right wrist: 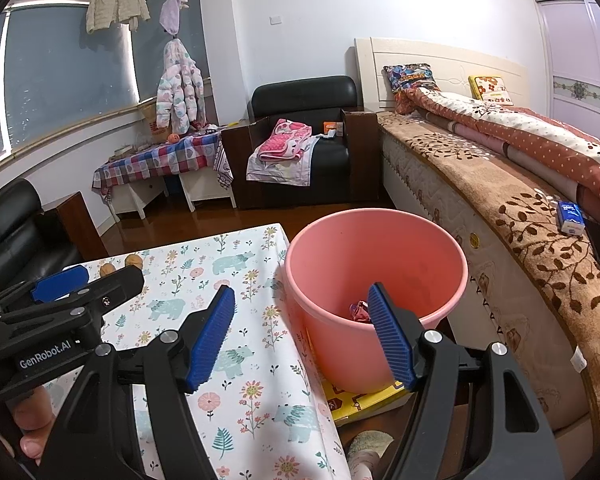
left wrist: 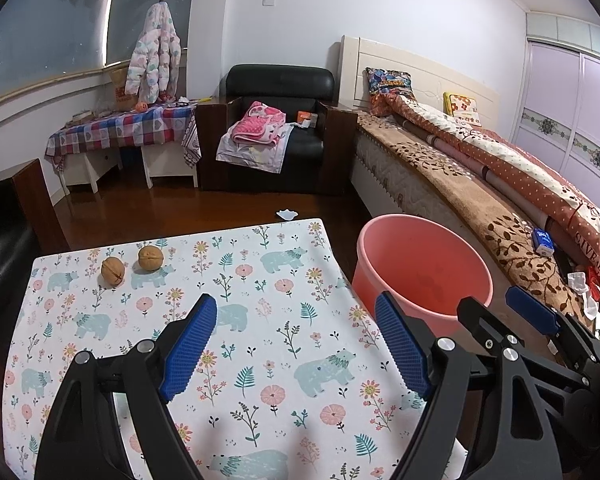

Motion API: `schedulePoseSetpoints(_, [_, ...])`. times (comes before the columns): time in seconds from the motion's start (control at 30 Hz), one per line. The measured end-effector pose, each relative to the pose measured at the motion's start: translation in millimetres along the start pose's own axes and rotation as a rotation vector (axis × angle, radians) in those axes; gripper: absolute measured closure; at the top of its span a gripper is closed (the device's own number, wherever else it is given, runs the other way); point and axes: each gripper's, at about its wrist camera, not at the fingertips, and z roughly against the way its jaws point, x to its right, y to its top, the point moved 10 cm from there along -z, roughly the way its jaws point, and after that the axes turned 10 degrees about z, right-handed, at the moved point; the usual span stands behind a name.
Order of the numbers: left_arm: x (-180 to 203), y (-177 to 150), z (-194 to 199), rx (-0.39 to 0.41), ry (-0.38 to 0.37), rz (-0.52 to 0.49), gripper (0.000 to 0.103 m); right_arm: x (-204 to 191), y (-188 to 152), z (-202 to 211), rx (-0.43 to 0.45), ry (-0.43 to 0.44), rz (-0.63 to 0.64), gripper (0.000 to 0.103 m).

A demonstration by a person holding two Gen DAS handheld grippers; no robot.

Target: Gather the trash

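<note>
A pink plastic bucket (right wrist: 376,264) stands on the floor just right of the bear-print table (left wrist: 260,300), a crumpled pink wrapper (right wrist: 360,312) at its bottom. Two walnuts (left wrist: 132,266) sit at the table's far left: light, hard, round, likely to roll, best pinched across the middle. The left gripper (left wrist: 296,344) and right gripper (right wrist: 302,336) both gape empty.

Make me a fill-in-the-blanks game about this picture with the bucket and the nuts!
1. The bucket beside the table is coloured ____.
2. ____ walnuts sit on the tablecloth.
3. The animals printed on the tablecloth are ____.
4. Both the left gripper and right gripper hold ____.

Missing words: pink; two; bears; nothing
</note>
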Motion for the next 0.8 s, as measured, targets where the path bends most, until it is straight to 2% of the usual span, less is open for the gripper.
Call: schedulePoseSetpoints(0.8, [-2.5,-4.7,-9.0,-0.014,0.007,0.000,0.023,-2.1,0.5,3.3,-0.009,0.002,0.001,0.034])
